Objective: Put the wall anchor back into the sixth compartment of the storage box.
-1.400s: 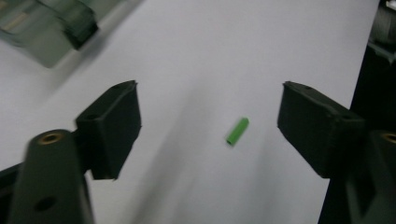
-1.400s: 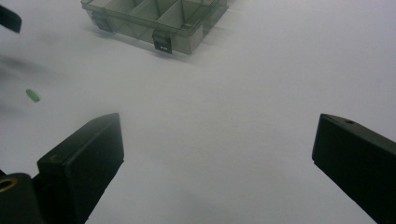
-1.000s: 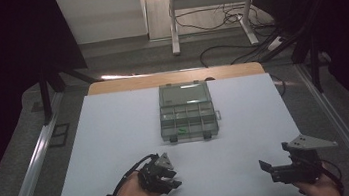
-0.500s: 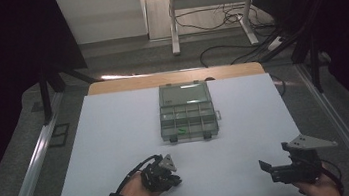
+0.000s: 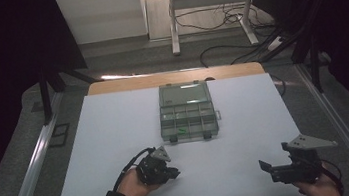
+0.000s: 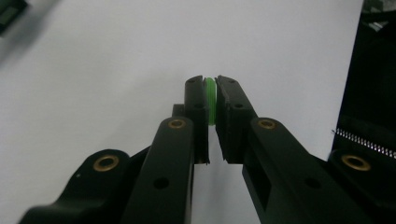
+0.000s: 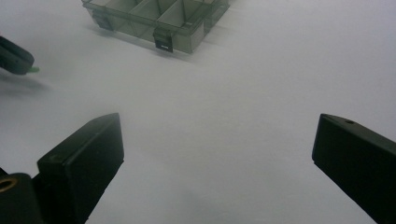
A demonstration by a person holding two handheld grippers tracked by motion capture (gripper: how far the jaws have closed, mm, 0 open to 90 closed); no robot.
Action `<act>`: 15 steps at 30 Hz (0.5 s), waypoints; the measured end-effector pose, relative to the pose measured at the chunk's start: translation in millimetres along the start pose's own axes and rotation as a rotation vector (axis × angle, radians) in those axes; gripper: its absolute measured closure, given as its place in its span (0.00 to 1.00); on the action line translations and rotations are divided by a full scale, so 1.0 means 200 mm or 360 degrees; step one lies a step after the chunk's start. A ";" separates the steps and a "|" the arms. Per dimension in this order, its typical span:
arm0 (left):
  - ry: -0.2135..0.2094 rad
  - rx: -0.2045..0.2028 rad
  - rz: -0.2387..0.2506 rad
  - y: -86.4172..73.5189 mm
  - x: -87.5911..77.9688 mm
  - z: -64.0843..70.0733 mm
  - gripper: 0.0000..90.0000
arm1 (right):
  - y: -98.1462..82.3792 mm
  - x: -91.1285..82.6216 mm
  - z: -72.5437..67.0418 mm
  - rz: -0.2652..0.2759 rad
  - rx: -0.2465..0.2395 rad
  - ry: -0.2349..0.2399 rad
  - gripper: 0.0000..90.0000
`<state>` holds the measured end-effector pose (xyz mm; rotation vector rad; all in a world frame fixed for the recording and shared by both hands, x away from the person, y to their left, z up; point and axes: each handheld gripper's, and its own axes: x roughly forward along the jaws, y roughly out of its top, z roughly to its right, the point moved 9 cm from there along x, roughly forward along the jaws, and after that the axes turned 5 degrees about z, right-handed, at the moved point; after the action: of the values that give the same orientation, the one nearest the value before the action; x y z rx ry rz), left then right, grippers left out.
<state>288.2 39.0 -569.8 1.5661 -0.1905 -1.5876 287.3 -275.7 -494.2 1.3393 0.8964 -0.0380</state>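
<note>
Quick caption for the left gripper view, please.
Left tongs shut on a small green piece above the white table.

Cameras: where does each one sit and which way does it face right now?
High view: above the person's side, looking forward and down on the white table and compartment box; both forearms enter from the bottom.
Left gripper view: rides the left gripper, looking along its jaws shut on a small green piece.
Right gripper view: rides the right gripper, jaws open, facing the box.
Shared: the high and right gripper views both show the box and the left gripper.
</note>
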 end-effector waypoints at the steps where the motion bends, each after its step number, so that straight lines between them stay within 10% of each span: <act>1: 0.0018 -0.0010 0.0014 0.01 -0.01 -0.01 0.93 | 0.00 0.00 0.00 -0.0002 0.0001 0.0001 0.02; 15: 0.0078 -0.0031 0.0126 0.12 -0.12 -0.08 0.93 | 0.00 0.00 0.00 -0.0008 0.0006 0.0000 0.02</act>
<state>309.2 46.9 -540.1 1.5616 -0.2073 -1.4844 287.7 -275.8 -494.8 1.3406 0.9003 -0.0434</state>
